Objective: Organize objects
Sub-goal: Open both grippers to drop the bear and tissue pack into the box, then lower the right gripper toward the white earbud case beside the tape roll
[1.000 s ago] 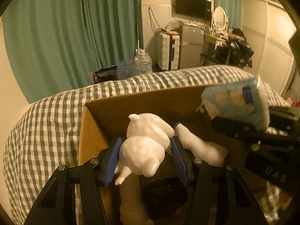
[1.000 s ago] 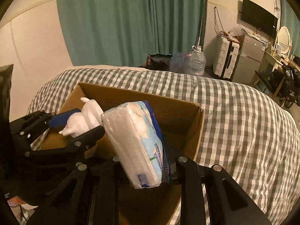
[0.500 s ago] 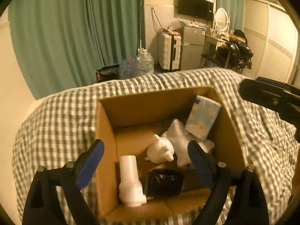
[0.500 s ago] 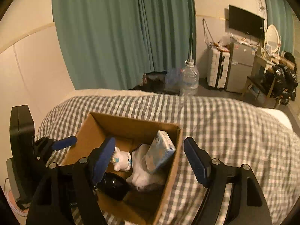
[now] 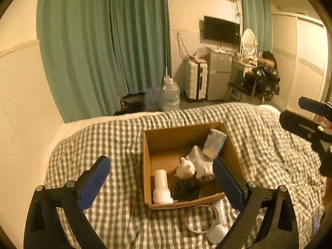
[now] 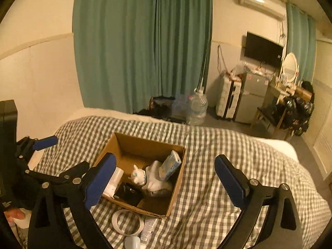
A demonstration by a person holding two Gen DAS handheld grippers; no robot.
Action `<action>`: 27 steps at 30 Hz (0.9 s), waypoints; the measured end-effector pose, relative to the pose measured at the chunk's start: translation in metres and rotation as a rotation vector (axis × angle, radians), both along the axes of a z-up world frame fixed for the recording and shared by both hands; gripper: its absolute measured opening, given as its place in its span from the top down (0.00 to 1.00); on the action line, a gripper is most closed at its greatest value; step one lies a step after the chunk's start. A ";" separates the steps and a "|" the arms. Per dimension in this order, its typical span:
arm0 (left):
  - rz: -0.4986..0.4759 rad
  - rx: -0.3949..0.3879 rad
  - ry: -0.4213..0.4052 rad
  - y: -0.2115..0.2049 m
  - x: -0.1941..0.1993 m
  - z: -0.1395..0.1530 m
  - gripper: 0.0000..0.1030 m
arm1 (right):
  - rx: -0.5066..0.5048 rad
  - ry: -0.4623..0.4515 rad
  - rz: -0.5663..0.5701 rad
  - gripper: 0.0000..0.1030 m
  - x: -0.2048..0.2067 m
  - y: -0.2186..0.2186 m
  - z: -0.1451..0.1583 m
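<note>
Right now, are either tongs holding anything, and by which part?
Nothing is held. Left tongs and right tongs are both open and empty above the cardboard box.

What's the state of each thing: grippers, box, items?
Left gripper: open, empty.
Right gripper: open, empty.
Box: open on the bed.
Tissue pack: in box, leaning.
Toy: in box.
Bottle: in box.
Tape ring: on the bed, outside box.
</note>
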State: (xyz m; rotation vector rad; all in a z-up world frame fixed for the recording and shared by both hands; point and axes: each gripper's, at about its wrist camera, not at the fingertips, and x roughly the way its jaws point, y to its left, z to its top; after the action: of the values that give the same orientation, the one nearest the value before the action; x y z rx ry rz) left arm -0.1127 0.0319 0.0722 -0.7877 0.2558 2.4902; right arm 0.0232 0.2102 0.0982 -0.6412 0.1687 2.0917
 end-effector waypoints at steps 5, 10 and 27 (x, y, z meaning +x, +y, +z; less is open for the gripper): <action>0.007 0.032 0.040 -0.021 0.022 0.026 0.00 | 0.091 -0.033 -0.004 0.03 0.002 -0.037 0.019; 0.029 0.035 0.080 -0.039 0.040 0.043 0.00 | 0.142 -0.061 -0.015 0.03 0.006 -0.067 0.031; 0.123 0.031 0.029 -0.054 0.069 -0.024 0.00 | 0.039 -0.068 -0.029 0.03 0.028 -0.096 -0.024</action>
State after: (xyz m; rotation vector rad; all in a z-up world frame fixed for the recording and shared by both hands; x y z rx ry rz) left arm -0.0442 -0.0225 0.0483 -0.7769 0.1837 2.6161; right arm 0.0515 0.1138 0.0745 -0.6820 0.0977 2.0378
